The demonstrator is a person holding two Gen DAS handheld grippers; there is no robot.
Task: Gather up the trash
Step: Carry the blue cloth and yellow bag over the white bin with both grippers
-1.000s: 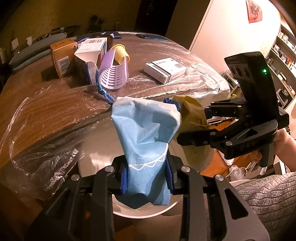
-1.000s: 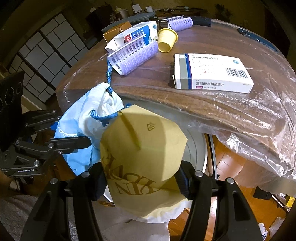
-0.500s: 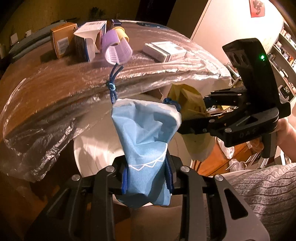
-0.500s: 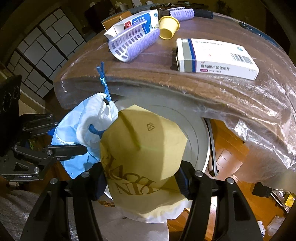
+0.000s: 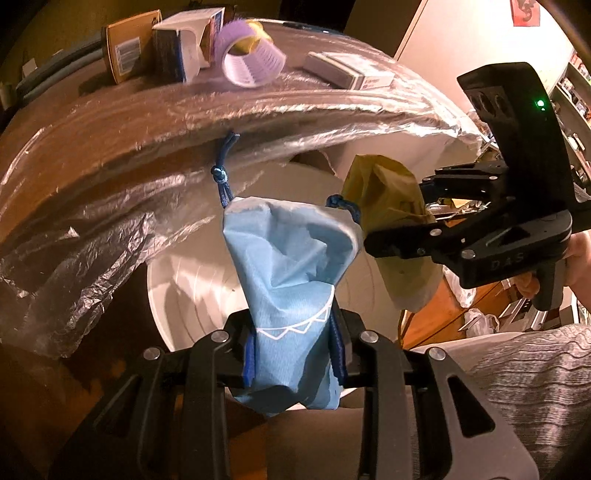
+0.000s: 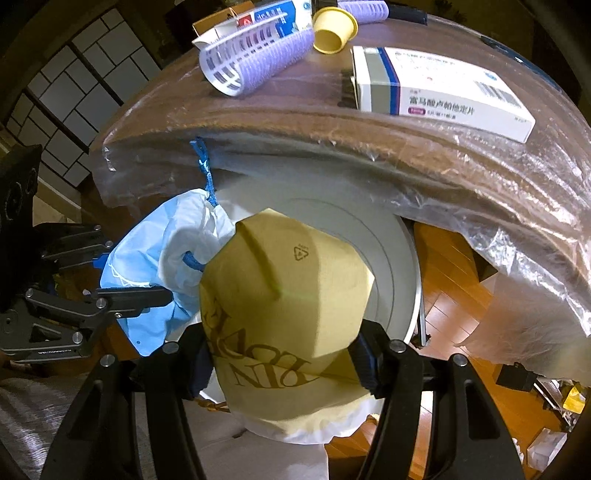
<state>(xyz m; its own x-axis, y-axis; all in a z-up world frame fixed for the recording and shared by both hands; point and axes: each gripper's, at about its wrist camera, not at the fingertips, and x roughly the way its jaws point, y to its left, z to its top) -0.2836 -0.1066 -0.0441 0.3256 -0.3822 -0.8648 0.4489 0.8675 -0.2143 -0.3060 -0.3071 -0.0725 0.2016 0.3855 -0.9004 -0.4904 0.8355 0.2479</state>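
Right wrist view shows the right tool (image 6: 284, 354) pinching a tan paper bag (image 6: 288, 306) printed with a recycling triangle and large letters, only partly legible. Below it sits a white bin (image 6: 391, 258); its contents cannot be seen. On the plastic-covered worktop (image 6: 295, 110) lie a white medicine box (image 6: 439, 92) with Chinese text and a barcode, a purple hair roller (image 6: 251, 59) and a yellow cup (image 6: 332, 29). The left tool (image 5: 291, 350) is pressed onto a blue drawstring pouch (image 5: 291, 266), also over the bin.
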